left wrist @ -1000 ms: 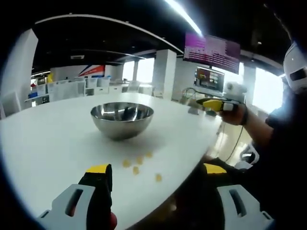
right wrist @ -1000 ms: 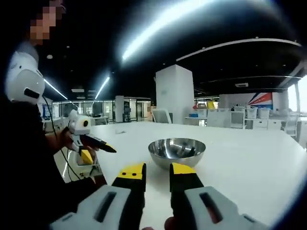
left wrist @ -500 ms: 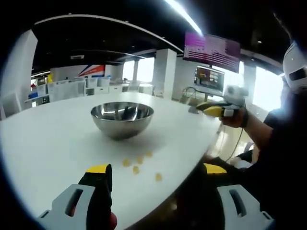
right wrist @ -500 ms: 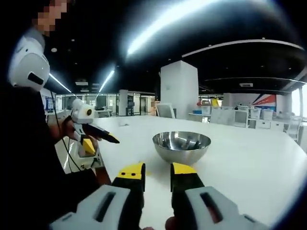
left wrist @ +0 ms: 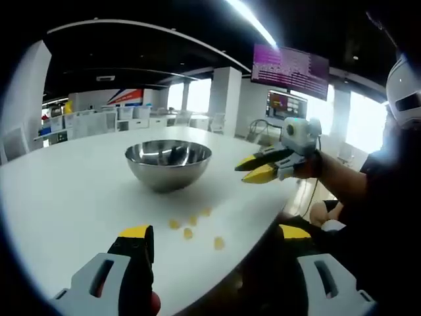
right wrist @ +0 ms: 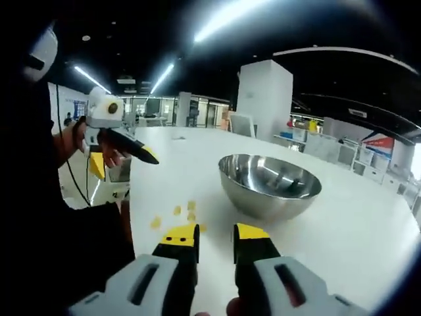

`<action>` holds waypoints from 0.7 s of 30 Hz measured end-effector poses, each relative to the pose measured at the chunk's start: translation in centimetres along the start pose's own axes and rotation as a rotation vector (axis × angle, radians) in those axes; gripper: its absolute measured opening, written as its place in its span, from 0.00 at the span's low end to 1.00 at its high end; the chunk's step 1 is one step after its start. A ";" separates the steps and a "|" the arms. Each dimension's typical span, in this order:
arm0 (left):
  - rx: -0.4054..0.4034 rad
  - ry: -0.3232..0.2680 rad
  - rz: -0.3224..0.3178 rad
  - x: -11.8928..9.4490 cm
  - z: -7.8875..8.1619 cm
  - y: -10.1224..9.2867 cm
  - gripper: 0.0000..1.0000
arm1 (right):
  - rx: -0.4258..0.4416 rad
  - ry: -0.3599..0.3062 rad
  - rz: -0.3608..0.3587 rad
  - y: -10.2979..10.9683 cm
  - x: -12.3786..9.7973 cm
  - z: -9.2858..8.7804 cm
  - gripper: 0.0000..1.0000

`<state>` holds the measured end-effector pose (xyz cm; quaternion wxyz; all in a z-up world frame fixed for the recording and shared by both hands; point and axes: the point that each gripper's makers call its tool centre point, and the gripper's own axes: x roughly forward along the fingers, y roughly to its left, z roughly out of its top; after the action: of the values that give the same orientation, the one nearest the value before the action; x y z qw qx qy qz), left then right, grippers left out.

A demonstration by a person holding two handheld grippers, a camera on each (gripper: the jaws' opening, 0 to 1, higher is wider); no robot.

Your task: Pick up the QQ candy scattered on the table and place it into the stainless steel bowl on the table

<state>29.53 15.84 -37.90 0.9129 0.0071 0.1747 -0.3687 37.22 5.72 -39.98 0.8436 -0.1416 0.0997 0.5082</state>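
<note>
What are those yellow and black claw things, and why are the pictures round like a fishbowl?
Those are tongs that a person holds, one in each hand, each with a small camera riding on it. The left gripper view looks along the left tongs, which are wide open. The right tongs reach in over the white table there. The right gripper view looks along the right tongs, open a little, with the left tongs in the person's hand off to the side. On the table sit a shiny steel bowl and a few small yellow candies scattered near it. Neither pair of tongs holds anything.
</note>
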 end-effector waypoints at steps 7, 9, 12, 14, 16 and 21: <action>-0.008 0.004 0.017 -1.0 -0.4 0.9 0.75 | -0.044 0.071 0.082 2.0 4.6 -1.3 0.21; -0.008 0.002 0.023 -1.1 -0.4 1.0 0.75 | -0.042 0.083 0.093 2.1 5.4 -1.7 0.20; -0.013 -0.001 0.025 -1.2 -0.5 1.1 0.75 | -0.030 0.100 0.092 1.9 6.1 -2.4 0.18; -0.014 0.002 0.024 -1.3 -0.7 1.1 0.75 | -0.021 0.109 0.085 1.7 6.2 -2.8 0.17; -0.017 0.002 0.023 -1.3 -0.8 1.1 0.75 | -0.012 0.115 0.080 1.6 6.2 -3.1 0.15; -0.022 0.000 0.027 -1.3 -0.9 1.3 0.75 | -0.002 0.125 0.071 1.4 6.1 -3.6 0.14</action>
<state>29.27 17.84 -38.44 0.9178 -0.0004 0.1786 -0.3547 38.73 10.17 -45.44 0.8171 -0.1702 0.1565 0.5282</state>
